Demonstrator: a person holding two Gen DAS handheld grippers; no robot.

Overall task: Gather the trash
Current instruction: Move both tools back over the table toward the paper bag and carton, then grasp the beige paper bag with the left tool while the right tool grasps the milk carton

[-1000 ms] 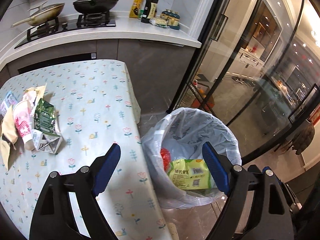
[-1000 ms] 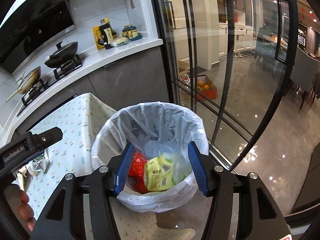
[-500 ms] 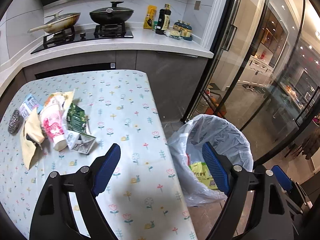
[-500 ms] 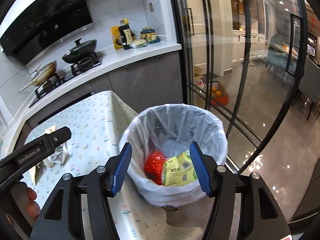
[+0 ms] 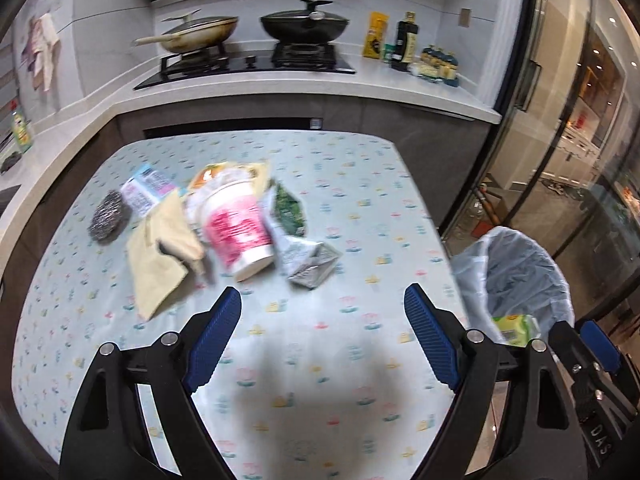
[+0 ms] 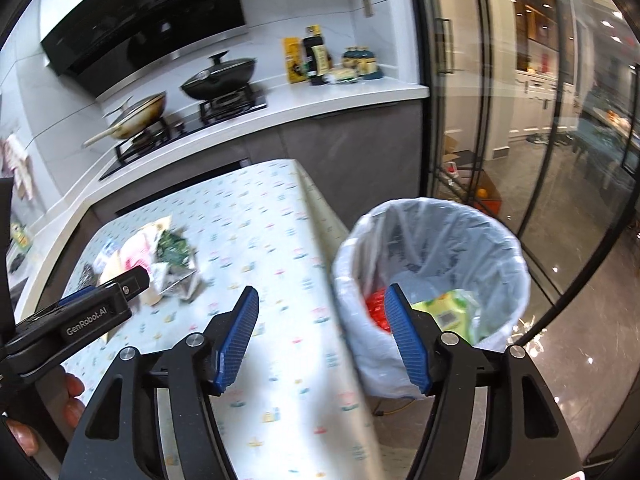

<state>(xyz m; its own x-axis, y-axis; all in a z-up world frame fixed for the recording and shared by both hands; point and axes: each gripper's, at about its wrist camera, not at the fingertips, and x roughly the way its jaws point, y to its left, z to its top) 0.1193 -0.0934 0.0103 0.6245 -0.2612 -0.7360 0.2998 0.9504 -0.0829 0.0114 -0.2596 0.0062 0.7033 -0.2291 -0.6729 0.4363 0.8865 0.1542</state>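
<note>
A heap of trash lies on the flowered tablecloth: a pink-and-white cup on its side, a yellow cloth, a steel scourer, a green packet, a silver wrapper and a blue-white packet. My left gripper is open and empty above the table, just short of the heap. My right gripper is open and empty over the table's right edge, beside the trash bin. The bin, lined with a white bag, holds a red wrapper and a yellow-green packet. The heap also shows in the right wrist view.
The bin stands on the floor off the table's right side. Behind the table runs a counter with a hob, a pan, a lidded wok and bottles. Glass sliding doors stand to the right.
Both grippers have swung left, away from the bin and toward the table. The trash heap now lies straight ahead of my left gripper. Both stay open and empty.
</note>
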